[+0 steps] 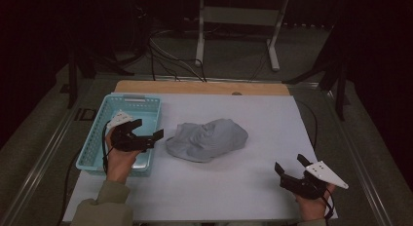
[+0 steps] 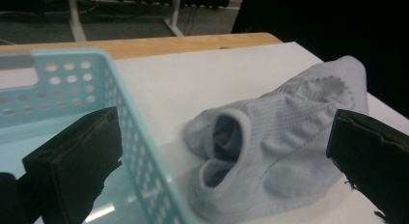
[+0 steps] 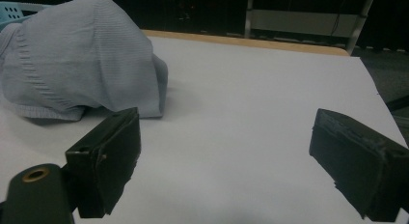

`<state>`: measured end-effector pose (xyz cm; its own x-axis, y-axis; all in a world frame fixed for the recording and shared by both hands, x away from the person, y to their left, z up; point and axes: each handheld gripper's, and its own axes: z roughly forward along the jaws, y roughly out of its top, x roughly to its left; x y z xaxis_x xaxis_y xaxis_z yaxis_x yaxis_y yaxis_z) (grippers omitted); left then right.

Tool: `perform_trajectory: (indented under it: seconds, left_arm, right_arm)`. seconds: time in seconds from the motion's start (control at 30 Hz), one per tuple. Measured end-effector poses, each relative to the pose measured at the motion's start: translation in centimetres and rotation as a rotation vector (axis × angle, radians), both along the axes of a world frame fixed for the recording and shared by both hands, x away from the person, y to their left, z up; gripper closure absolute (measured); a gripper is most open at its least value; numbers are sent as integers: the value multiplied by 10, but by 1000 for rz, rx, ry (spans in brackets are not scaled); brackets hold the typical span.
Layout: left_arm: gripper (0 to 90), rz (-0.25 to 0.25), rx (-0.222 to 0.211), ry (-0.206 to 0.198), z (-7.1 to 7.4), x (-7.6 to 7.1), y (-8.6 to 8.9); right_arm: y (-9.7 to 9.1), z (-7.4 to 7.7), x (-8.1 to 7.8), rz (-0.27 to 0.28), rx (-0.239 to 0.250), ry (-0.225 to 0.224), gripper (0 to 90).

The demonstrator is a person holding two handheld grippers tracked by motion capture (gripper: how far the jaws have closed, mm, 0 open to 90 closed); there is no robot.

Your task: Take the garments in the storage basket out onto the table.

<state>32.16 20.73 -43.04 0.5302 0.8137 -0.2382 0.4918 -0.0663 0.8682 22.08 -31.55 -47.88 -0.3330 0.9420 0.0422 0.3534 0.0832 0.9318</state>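
Observation:
A crumpled pale grey-blue knit garment (image 1: 206, 139) lies in a heap at the middle of the white table top (image 1: 253, 187). In the left gripper view the garment (image 2: 284, 151) shows a ribbed opening facing me. My left gripper (image 1: 147, 130) hovers open over the right rim of a light blue perforated basket (image 1: 95, 153), its jaws pointing toward the garment and just short of it. My right gripper (image 1: 289, 166) stands open near the table's front right, apart from the garment (image 3: 82, 64), with nothing between its jaws.
The basket (image 2: 140, 151) sits at the table's left side, and its rim runs between my left jaws. A bare wooden strip (image 1: 199, 87) edges the far side of the table. Beyond it are floor cables and a white stand frame (image 1: 238, 21).

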Motion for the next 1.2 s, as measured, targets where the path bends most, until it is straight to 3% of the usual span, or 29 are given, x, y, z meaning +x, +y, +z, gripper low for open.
perform_trajectory:
  seconds: [0.23, 0.5, 1.03, 1.2]
  left_arm:
    - [0, 4, 17, -24, -2, -11, 10]
    - [0, 3, 74, -50, -8, -24, 16]
    - [0, 4, 72, -82, -11, -35, 26]
    - [0, 8, 94, -93, -10, -37, 29]
  right_arm:
    - [0, 0, 0, 0, 1, -1, 109]
    - [0, 0, 0, 2, -2, -2, 109]
    - [0, 0, 0, 1, 2, -3, 109]
    - [0, 0, 0, 1, 3, -4, 109]
